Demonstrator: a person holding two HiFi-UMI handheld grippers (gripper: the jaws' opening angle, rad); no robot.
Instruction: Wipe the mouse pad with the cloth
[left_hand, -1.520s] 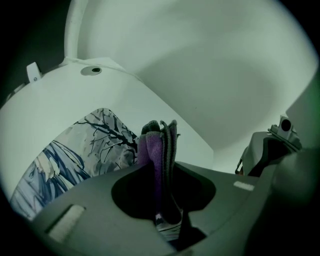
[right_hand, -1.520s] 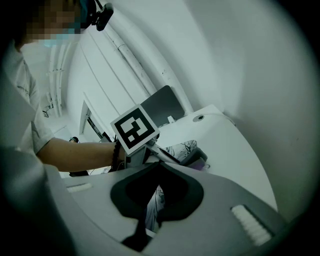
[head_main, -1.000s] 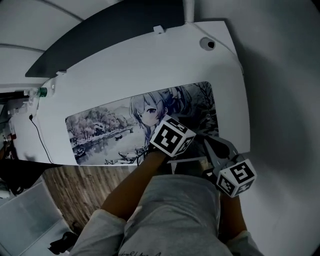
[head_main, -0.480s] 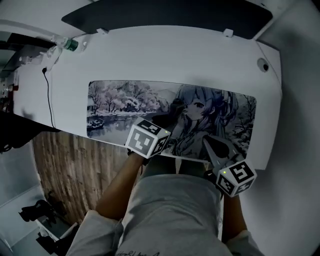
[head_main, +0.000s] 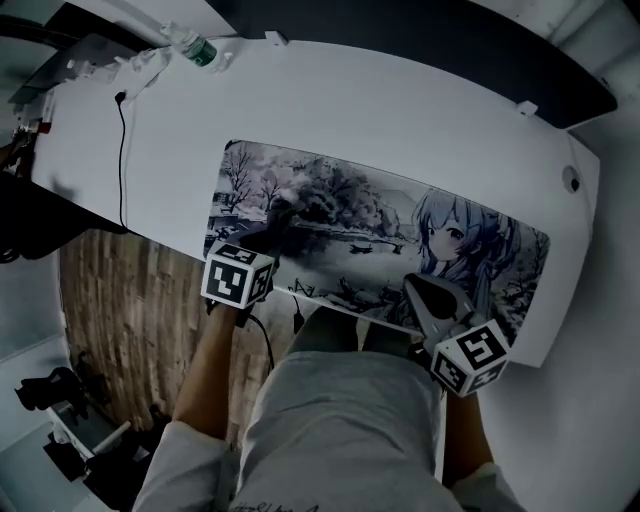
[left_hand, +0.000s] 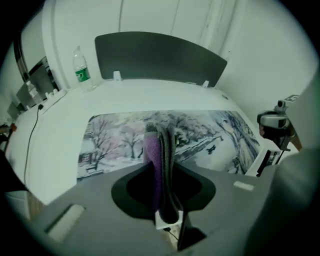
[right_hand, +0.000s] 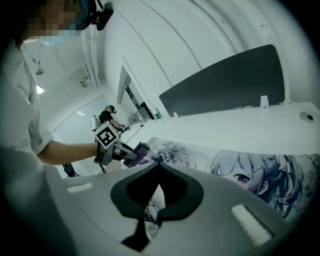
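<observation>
White desk (head_main: 400, 120), mouse pad (head_main: 350, 215) under cloth (left_hand: 152, 157) pinched in left gripper (left_hand: 160, 131) jaws — right gripper (right_hand: 157, 164) jaws together, empty.

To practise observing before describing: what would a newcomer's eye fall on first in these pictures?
The long mouse pad, printed with a snowy landscape and an anime girl's face, spans the white desk. At its left end, the left gripper is shut on a purple and grey cloth. The right gripper, shut and empty, is over the pad's near edge, toward the right.
</observation>
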